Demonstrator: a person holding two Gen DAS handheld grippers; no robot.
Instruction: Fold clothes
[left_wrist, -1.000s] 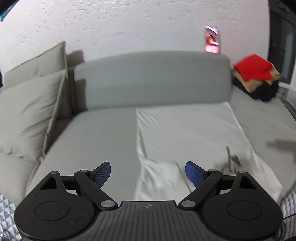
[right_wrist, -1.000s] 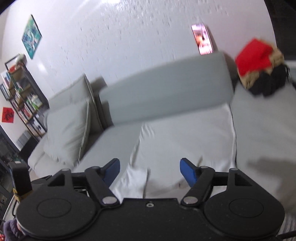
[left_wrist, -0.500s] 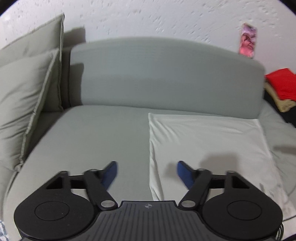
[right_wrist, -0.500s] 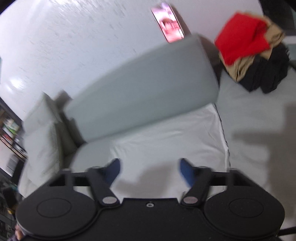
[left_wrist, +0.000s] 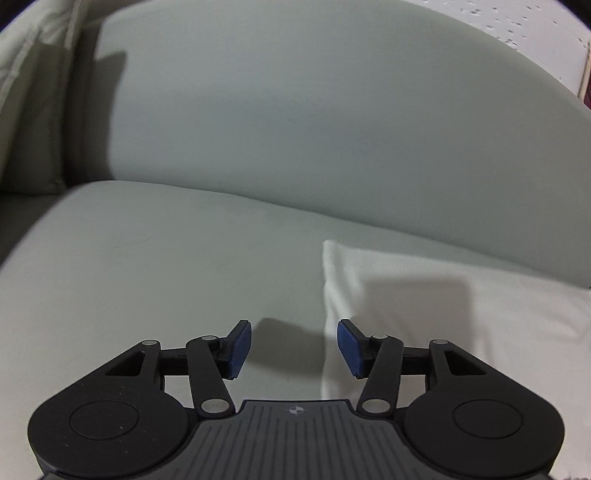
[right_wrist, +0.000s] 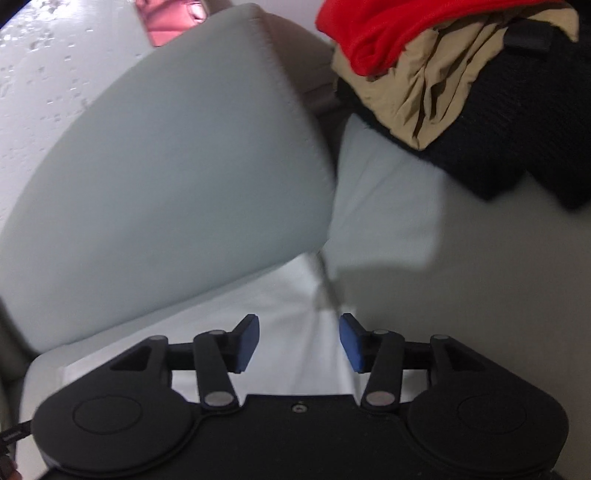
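A white garment (left_wrist: 461, 317) lies flat on the grey sofa seat (left_wrist: 147, 280), its far edge near the backrest. My left gripper (left_wrist: 293, 349) is open and empty, low over the garment's far left corner, with its left side edge between the pads. In the right wrist view the same garment (right_wrist: 288, 314) shows its far right corner at the end of the backrest. My right gripper (right_wrist: 299, 343) is open and empty just above that corner.
The grey backrest (left_wrist: 314, 122) rises close behind the garment. A pale cushion (left_wrist: 22, 55) stands at the far left. A pile of red, tan and black clothes (right_wrist: 461, 74) sits on the seat to the right. A pink picture (right_wrist: 166, 18) leans on the wall.
Both grippers have moved forward and down from the sofa's near side to the garment's far corners. Both stayed open and empty.
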